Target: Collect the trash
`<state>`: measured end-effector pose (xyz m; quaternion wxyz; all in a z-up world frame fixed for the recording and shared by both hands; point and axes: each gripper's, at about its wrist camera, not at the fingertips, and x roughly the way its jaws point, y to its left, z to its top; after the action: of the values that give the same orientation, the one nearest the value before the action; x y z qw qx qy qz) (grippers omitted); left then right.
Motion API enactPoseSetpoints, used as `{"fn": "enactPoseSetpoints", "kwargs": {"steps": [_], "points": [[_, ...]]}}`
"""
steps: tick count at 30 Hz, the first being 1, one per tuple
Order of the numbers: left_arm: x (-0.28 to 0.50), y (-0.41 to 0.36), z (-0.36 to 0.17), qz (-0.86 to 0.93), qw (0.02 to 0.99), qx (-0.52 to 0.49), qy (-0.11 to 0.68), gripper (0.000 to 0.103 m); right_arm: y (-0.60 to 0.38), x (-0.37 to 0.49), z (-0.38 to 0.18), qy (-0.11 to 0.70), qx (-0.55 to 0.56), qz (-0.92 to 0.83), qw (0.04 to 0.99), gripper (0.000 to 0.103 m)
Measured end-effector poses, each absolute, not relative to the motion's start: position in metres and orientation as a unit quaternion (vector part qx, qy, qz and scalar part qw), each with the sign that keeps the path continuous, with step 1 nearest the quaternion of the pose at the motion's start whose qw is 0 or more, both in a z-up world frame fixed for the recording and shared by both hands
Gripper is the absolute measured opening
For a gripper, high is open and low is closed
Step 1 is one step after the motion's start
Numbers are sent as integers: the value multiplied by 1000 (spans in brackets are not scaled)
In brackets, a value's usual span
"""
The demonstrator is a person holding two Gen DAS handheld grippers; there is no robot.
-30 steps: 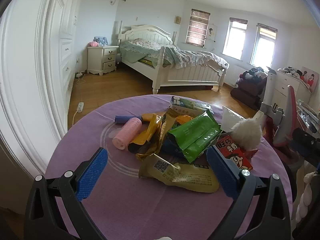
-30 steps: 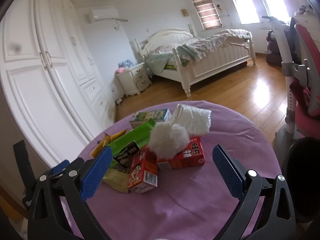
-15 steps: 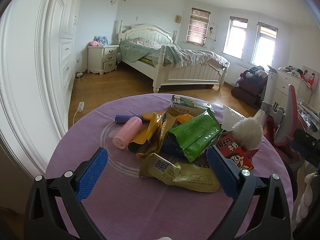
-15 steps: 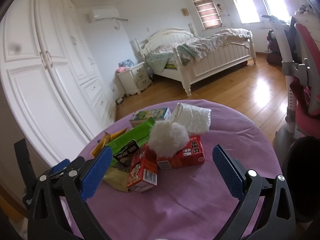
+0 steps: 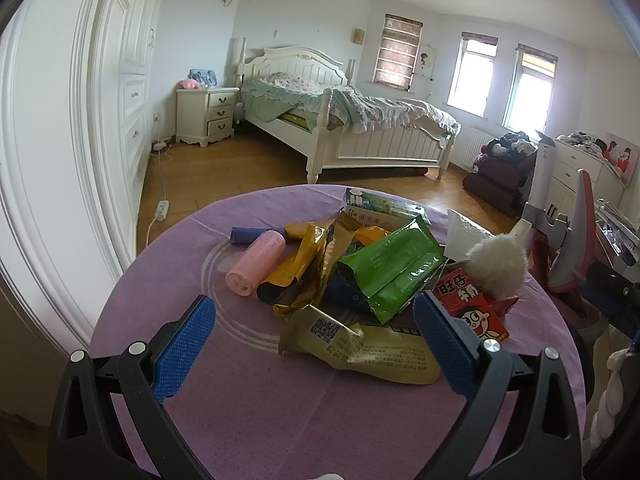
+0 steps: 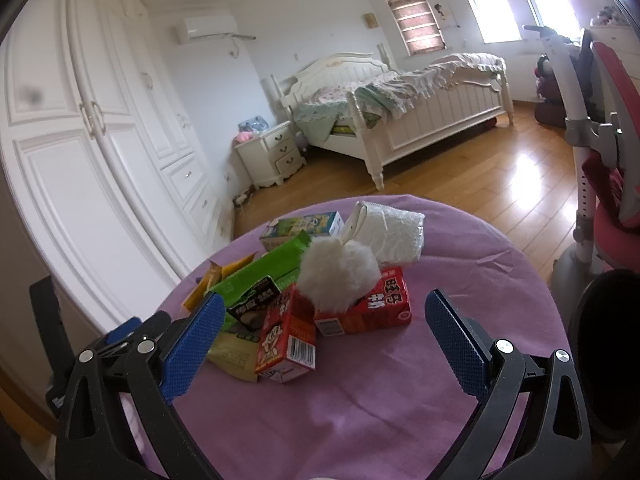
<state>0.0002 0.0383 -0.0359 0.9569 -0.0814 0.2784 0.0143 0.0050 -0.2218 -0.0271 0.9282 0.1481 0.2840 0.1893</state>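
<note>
Trash: heap of wrappers and cartons on the round purple-clothed bench (image 5: 248,408), near its middle and far side
Nearest to left: pale yellow crinkled foil wrapper with a QR code (image 5: 360,348), lying flat between the blue pads
Nearest to right: small red drink carton with a barcode (image 6: 286,340), tipped against a second red carton (image 6: 372,304) that carries a white fluffy ball (image 6: 336,272)
Also in heap: green foil pouch (image 5: 390,268), pink foam roller (image 5: 258,264), white plastic bag (image 6: 394,232)
Left hand-held gripper (image 5: 314,344): released, jaws wide, empty, hovering short of the yellow wrapper
Right hand-held gripper (image 6: 324,340): released, jaws wide, empty, short of the cartons
Bin: dark round rim (image 6: 600,356) at the right edge, probably the target; cannot tell for sure
Risk: flat foil may slide from the pads; lifting a carton may roll the fluffy ball off the bench; overlapping wrappers may drag along and drop
</note>
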Motion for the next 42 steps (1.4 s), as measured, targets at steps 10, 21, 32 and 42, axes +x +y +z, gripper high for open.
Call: {"fn": "enactPoseSetpoints", "kwargs": {"steps": [10, 21, 32, 42], "points": [[1, 39, -39, 12, 955, -82, 284, 98, -222, 6, -28, 282, 143, 184, 931, 99], [7, 58, -39, -15, 946, -121, 301, 98, -222, 19, -34, 312, 152, 208, 915, 99], [67, 102, -31, -74, 928, -126, 344, 98, -142, 130, 38, 324, -14, 316, 892, 94], [98, 115, -49, -73, 914, -92, 389, 97, -43, 253, -44, 455, -250, 340, 784, 88]]}}
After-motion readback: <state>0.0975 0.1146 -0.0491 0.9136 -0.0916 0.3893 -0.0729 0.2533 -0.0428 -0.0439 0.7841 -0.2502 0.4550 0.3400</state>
